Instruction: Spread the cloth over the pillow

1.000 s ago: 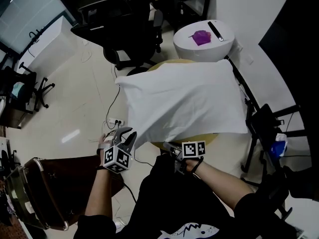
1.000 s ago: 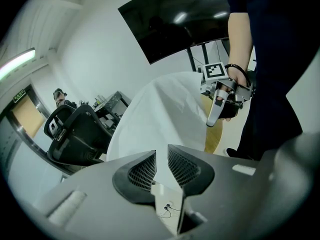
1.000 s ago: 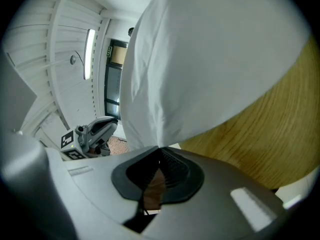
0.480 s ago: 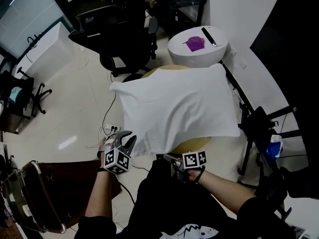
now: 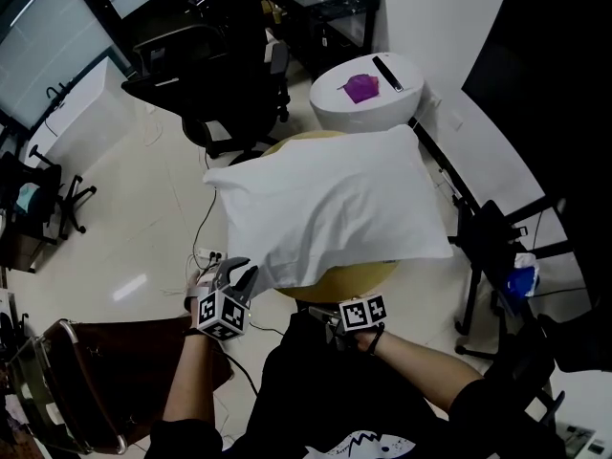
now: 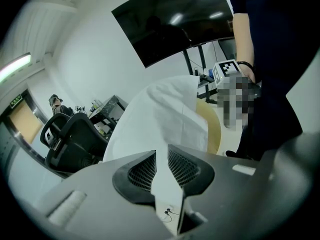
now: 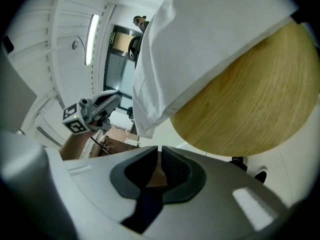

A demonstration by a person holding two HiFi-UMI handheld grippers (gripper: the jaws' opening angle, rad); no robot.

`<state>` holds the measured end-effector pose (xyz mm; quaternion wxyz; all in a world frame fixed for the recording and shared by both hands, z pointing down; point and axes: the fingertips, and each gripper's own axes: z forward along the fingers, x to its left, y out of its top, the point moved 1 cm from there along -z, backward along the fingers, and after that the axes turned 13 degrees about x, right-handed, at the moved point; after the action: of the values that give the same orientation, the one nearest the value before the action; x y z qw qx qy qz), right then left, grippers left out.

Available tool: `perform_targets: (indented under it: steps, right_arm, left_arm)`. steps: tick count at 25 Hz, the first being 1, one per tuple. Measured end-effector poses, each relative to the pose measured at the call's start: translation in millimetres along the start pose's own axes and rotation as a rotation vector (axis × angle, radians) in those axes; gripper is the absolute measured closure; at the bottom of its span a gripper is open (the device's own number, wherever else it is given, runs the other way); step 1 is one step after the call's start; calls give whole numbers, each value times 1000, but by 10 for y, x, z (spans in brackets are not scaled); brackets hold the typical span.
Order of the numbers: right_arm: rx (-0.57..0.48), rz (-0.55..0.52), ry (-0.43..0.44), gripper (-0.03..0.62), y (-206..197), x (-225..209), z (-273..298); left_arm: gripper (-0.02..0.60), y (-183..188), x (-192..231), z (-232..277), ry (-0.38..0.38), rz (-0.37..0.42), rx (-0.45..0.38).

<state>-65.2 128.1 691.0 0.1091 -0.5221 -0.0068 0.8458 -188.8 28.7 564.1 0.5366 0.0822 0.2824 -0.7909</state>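
Head view: we find the white cloth point(image 5: 325, 204) lying over the round wooden table point(image 5: 368, 273), covering all but its near edge. The pillow beneath is hidden. The cloth's near-left corner overhangs the table's left edge and reaches the left gripper point(image 5: 244, 273). The right gripper point(image 5: 323, 316) sits just off the near edge, apart from the cloth.

Left gripper view: the jaws are clamped on the cloth's corner, and the fabric runs up from between the pads.

Right gripper view: the jaws stand a slit apart, having just been opening, with nothing between them. The cloth and the table lie beyond the jaws, clear of them.
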Motion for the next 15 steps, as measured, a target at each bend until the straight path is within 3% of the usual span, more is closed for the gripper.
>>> perform_targets:
  steps: [2,4,6,10,15]
  right_arm:
    - [-70,27,-8,492,110,-129,-191]
    - [-155,60,-13,473,249,-268,-436]
    - [-247,102,-23,454,394,-429,-706]
    - [-387,175,-57,422,605,-757,-1172]
    - [-462,235,-98,416,735,-1065,-1468]
  left_arm:
    - [518,43,-81,4,-7,-5,-11]
    - [518,112,-202,16,-1,-5,-16]
    - [465,127,-349,59,32,13,19]
    - [386,-273,-701,293,95,40,189]
    - [322,-897,-904,457,185,83,377]
